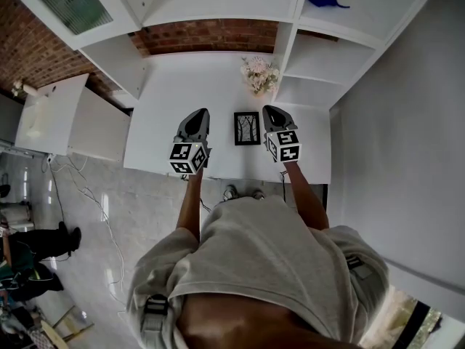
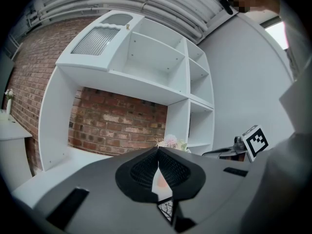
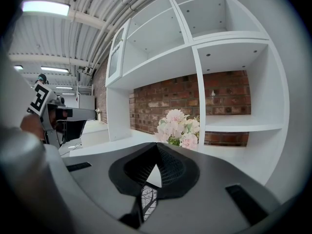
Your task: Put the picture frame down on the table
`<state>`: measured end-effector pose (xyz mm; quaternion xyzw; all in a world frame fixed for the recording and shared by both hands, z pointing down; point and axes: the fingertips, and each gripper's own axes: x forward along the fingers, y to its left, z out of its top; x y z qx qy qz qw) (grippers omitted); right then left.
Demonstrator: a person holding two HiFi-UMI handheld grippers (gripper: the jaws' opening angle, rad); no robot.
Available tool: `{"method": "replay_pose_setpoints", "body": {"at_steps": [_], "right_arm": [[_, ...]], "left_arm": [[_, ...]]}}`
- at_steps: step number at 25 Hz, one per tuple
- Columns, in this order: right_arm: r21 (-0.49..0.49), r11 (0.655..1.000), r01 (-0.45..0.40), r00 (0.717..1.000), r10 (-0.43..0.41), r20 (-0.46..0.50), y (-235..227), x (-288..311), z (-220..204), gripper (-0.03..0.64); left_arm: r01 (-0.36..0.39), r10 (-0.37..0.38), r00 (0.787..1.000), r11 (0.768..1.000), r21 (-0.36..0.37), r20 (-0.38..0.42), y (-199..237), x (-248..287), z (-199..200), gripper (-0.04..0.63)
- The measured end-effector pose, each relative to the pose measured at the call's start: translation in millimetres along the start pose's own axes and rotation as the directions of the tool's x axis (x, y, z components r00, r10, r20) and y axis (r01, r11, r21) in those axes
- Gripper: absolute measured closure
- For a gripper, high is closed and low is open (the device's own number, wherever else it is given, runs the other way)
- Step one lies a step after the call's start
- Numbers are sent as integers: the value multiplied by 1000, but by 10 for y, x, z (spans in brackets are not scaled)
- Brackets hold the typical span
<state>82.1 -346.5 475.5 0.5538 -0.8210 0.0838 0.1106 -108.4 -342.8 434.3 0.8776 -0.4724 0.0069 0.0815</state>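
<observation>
A small black picture frame (image 1: 247,128) with a bare-branch drawing rests on the white table (image 1: 182,86), between my two grippers. My left gripper (image 1: 200,112) hangs just left of it and my right gripper (image 1: 270,109) just right of it, neither touching it. Both point toward the back wall. In the left gripper view the left gripper (image 2: 158,150) has its jaws shut and empty, and the frame (image 2: 166,209) shows low behind them. The right gripper (image 3: 157,145) is likewise shut and empty, with the frame (image 3: 147,199) below. Whether the frame lies flat or leans I cannot tell.
A bunch of pale pink flowers (image 1: 259,75) stands behind the frame by the shelf upright. White shelving (image 1: 320,57) surrounds the table against a brick wall. A low white cabinet (image 1: 51,118) is at the left. Cables lie on the floor (image 1: 87,195).
</observation>
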Motion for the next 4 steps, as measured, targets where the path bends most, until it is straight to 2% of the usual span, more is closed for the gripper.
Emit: {"method": "replay_pose_setpoints", "body": {"at_steps": [4], "right_arm": [[-1,1000,-11,1000,11,-3,16,18,-21,592]], "left_arm": [[-2,2,1000,1000,-2,-2,12,8,-32,580]]}}
